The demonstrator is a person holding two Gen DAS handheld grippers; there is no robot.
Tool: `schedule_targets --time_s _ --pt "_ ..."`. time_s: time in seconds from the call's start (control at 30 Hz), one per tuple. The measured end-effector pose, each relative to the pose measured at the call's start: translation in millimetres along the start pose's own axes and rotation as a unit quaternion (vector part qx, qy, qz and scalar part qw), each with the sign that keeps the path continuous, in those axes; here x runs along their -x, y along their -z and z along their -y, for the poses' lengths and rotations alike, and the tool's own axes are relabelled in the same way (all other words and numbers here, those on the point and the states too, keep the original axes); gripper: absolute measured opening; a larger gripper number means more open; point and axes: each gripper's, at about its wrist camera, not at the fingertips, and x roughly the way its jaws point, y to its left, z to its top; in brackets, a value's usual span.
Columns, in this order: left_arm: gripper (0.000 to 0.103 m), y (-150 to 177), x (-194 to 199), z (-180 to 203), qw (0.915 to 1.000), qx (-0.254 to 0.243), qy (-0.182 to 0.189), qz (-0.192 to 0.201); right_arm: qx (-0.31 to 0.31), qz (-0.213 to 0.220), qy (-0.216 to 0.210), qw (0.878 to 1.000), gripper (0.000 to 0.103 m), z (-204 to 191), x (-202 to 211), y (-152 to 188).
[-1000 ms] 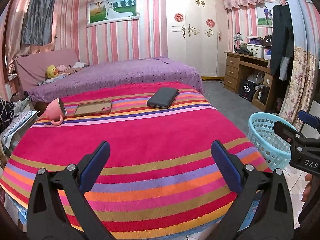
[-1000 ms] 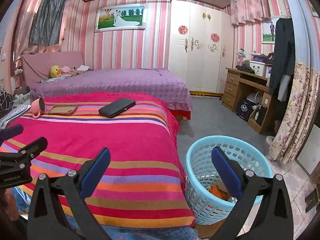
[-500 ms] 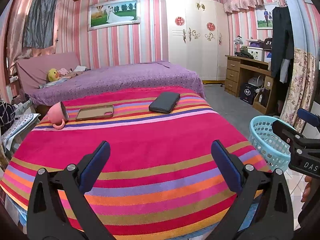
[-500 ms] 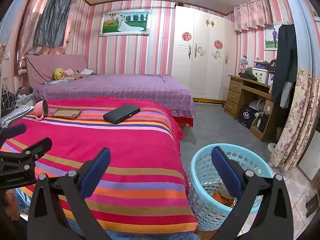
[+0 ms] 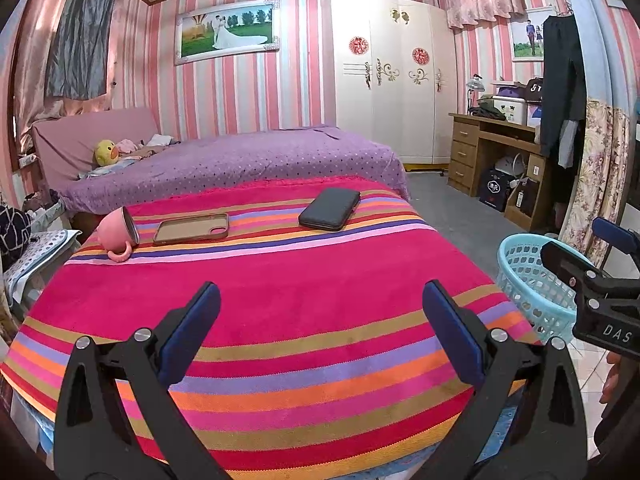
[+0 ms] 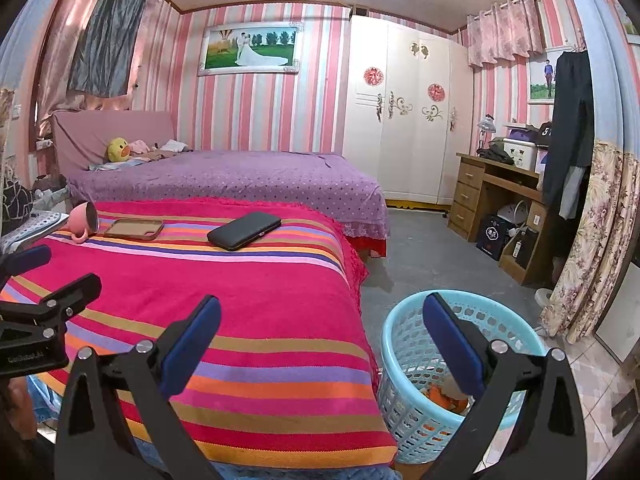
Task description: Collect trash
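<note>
A light blue plastic basket (image 6: 416, 364) stands on the floor at the bed's right front corner, with orange trash (image 6: 442, 394) in its bottom; it also shows in the left wrist view (image 5: 528, 280). My left gripper (image 5: 320, 332) is open and empty above the near part of the striped bedspread (image 5: 280, 280). My right gripper (image 6: 320, 336) is open and empty, held above the bed's corner and the basket. Each gripper shows at the edge of the other's view.
On the far part of the striped bed lie a tipped pink mug (image 5: 116, 232), a brown phone case (image 5: 192, 229) and a black wallet (image 5: 330, 214). A purple bed (image 5: 240, 160) lies behind. A wooden desk (image 6: 500, 196) and white wardrobe (image 6: 404, 120) stand at right.
Both grippers have risen and tilted up a little, so the bed and basket sit lower in both views. Both stay open and empty.
</note>
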Motion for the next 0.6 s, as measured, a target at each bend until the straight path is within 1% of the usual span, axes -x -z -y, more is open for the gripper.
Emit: schedule_targets --time_s 0.6 --pt "0.098 0.1 1.0 -1.8 1.0000 0.000 0.002 0.000 0.001 0.002 0.003 1.000 0.098 1.8 0.4 -0.9"
